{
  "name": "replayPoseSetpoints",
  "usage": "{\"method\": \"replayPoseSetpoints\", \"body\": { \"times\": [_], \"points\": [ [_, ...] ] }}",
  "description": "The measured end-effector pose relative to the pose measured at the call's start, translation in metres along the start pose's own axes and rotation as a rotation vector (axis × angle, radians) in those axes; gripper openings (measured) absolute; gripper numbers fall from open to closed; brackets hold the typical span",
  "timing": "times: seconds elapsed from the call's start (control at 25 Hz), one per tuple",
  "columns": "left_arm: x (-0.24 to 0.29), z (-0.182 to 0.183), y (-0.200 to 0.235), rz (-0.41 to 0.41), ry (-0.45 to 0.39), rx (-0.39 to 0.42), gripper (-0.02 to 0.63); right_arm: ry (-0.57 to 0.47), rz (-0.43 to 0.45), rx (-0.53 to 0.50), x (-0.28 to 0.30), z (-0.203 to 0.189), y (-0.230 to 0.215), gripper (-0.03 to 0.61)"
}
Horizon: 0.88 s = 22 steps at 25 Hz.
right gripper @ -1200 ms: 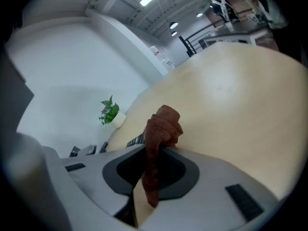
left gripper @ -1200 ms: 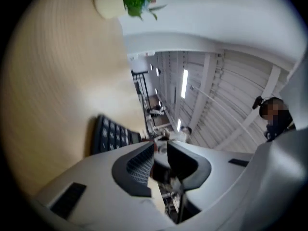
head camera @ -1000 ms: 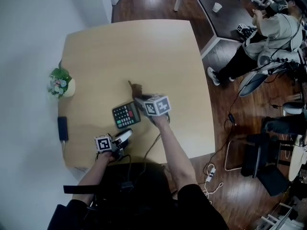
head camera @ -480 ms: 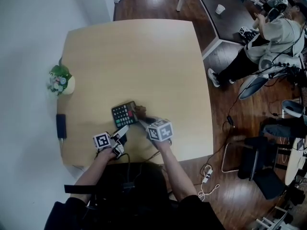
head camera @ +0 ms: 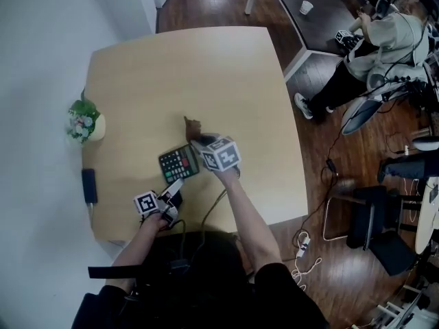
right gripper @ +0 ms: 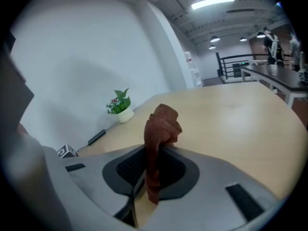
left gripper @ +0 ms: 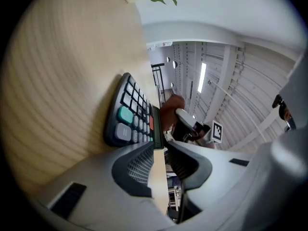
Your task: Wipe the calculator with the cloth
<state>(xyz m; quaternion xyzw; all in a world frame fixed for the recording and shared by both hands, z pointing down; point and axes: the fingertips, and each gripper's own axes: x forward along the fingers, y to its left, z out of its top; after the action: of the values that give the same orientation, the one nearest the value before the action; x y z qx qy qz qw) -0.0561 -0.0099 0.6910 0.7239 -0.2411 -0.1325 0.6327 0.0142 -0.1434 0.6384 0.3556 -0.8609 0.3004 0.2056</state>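
A dark calculator point(head camera: 177, 164) with coloured keys lies on the light wooden table point(head camera: 185, 74), near its front edge. My left gripper point(head camera: 175, 184) comes in from the near side. Its jaws are pinched on the calculator's point(left gripper: 133, 117) near edge, as the left gripper point(left gripper: 160, 149) view shows. My right gripper point(head camera: 199, 141) is shut on a bunched brown cloth point(head camera: 191, 125). The cloth sits just past the calculator's far right corner. In the right gripper view the cloth point(right gripper: 162, 124) sticks up out of the right gripper point(right gripper: 158, 147), and the calculator is hidden.
A small potted plant point(head camera: 84, 122) and a flat black device point(head camera: 89, 185) sit at the table's left edge. A cable runs from my grippers toward me. At the upper right a person point(head camera: 384, 40) sits at a dark table with a paper cup point(head camera: 306, 7). A chair point(head camera: 370, 225) stands at the right.
My right gripper drew the cloth back over the calculator toward me, then pushed it out again to the far side. The left gripper edged in against the calculator's near edge.
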Motion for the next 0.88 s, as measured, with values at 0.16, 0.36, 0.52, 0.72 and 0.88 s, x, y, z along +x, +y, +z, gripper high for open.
{"method": "replayPoseSetpoints", "body": {
  "times": [0.16,0.36,0.52,0.72,0.88],
  "points": [
    [0.000,-0.001,0.000,0.019,-0.032,-0.026,0.086,0.126,0.081,-0.086,0.023,-0.016,0.014,0.064],
    [-0.005,0.005,0.004,0.023,-0.050,-0.036,0.075,0.052,0.059,0.040,-0.017,-0.057,0.039,0.064],
    [-0.003,0.005,0.000,0.014,-0.071,-0.045,0.075,0.085,0.089,0.178,-0.050,-0.115,0.069,0.064],
    [-0.005,0.005,0.000,0.047,-0.089,-0.032,0.071,0.107,0.095,0.213,-0.072,-0.113,0.068,0.063],
    [-0.009,0.007,0.006,0.064,-0.108,-0.040,0.071,0.014,-0.020,0.023,-0.040,-0.015,0.005,0.064]
  ]
}}
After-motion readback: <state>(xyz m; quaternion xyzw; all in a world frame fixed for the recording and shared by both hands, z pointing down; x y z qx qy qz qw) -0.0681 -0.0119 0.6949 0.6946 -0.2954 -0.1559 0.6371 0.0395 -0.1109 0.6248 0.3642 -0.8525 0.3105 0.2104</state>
